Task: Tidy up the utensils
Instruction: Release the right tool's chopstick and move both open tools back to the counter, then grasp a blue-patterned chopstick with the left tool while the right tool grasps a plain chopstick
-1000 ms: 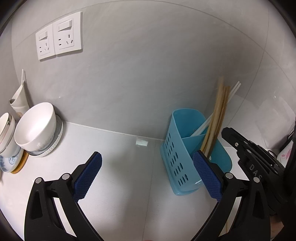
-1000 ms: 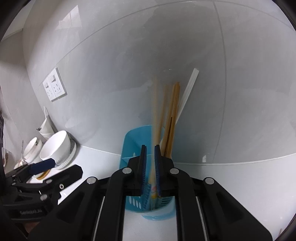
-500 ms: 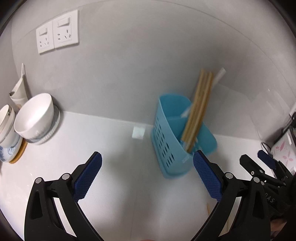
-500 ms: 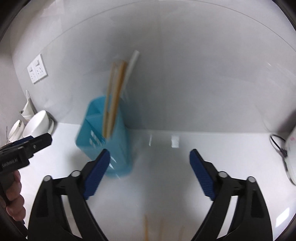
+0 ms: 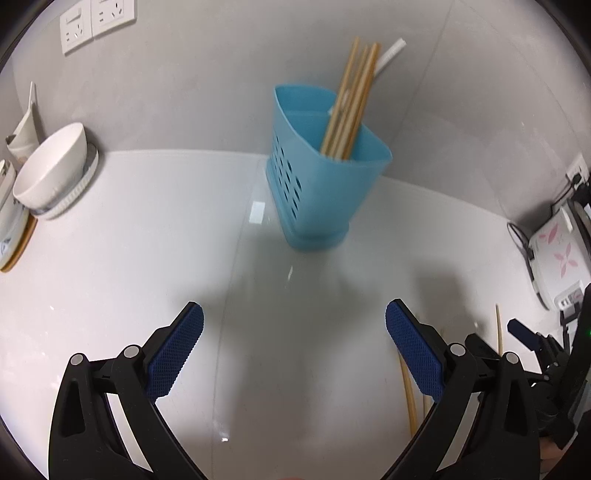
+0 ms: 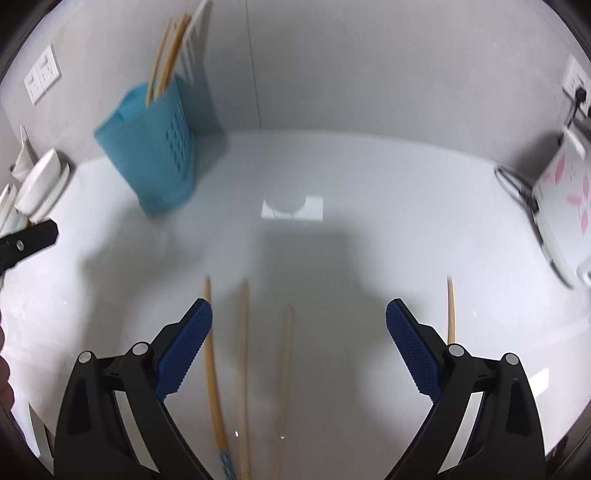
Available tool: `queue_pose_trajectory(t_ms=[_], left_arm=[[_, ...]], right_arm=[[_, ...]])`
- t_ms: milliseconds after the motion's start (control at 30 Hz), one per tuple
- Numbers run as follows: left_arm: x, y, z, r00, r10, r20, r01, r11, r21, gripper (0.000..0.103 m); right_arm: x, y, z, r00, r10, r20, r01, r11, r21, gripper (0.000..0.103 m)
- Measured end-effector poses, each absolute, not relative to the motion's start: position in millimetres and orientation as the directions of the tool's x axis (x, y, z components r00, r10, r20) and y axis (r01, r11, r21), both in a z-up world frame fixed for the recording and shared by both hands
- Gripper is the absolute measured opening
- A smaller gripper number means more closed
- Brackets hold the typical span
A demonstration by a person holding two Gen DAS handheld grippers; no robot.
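A blue perforated utensil holder stands against the back wall with several wooden chopsticks and a white stick in it. Loose wooden chopsticks lie on the white counter under my right gripper; another chopstick lies further right. The right jaws are still opening, wide apart, and hold nothing. My left gripper is open and empty over bare counter, well in front of the holder. Two chopsticks show beside its right finger.
White bowls on plates stand at the left by the wall. A white appliance with pink flowers and its cable sit at the right. Wall sockets are high on the left.
The right gripper let go of a chopstick in the holder, opened wide and drew back down over the loose chopsticks. The left gripper also pulled back from the holder, still open.
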State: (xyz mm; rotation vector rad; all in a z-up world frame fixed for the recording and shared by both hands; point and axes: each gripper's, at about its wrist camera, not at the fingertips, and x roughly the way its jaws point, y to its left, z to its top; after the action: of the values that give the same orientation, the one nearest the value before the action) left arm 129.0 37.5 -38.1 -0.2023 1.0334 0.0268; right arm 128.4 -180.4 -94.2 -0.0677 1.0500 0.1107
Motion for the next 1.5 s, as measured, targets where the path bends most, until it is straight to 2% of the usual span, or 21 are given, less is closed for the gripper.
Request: queue_pose_trajectory(t_ms=[200, 400, 533, 700, 800, 867, 900, 1367, 1500], left_arm=[[115.4, 24.4, -52.3, 0.462, -0.090, -0.883, -0.117, 0.980, -0.161, 0.097], [107.9, 16.8, -60.7, 0.434, -0.074, -0.898, -0.119, 0.983, -0.138, 0.097], [101.0, 11.7, -65.8, 0.406, -0.073, -0.911, -0.117, 0.984, -0.131, 0.097], [93.7, 4.2, -70.4, 0.384, -0.073, -0.920, -0.114, 0.985, -0.126, 0.097], [90.0, -2.0, -72.0, 0.375, -0.070, -0.924, -0.110, 0.987, -0.120, 0.097], [89.1, -7.6, -73.3, 0.368, -0.070, -0.927, -0.109, 0.987, -0.118, 0.097], [88.3, -11.2, -75.4, 0.361, -0.073, -0.930, -0.109, 0.987, -0.119, 0.097], [87.4, -70.0, -122.3, 0.233, -0.100, -0.967, -0.077, 0.990, -0.121, 0.097], [85.9, -82.9, -132.8, 0.195, -0.060, -0.979, -0.076, 0.994, -0.076, 0.092]], right_arm=[[113.1, -184.8, -115.0, 0.400, 0.031, -0.916, -0.100, 0.995, -0.010, 0.089], [104.2, -185.2, -134.9, 0.318, 0.004, -0.948, -0.087, 0.996, -0.025, 0.073], [99.7, -182.5, -145.5, 0.267, 0.018, -0.964, -0.093, 0.996, -0.008, 0.055], [95.8, -179.8, -151.4, 0.243, 0.008, -0.970, -0.098, 0.995, -0.016, 0.042], [95.6, -176.4, -150.8, 0.243, 0.009, -0.970, -0.110, 0.994, -0.018, 0.028], [94.6, -172.6, -150.4, 0.240, 0.001, -0.971, -0.118, 0.993, -0.028, 0.006], [94.6, -171.9, -150.4, 0.239, -0.006, -0.971, -0.121, 0.992, -0.036, 0.004], [85.6, -219.0, -135.3, 0.264, 0.000, -0.964, -0.078, 0.997, -0.021, 0.004], [82.1, -228.6, -128.8, 0.274, 0.007, -0.962, -0.093, 0.996, -0.019, 0.004]])
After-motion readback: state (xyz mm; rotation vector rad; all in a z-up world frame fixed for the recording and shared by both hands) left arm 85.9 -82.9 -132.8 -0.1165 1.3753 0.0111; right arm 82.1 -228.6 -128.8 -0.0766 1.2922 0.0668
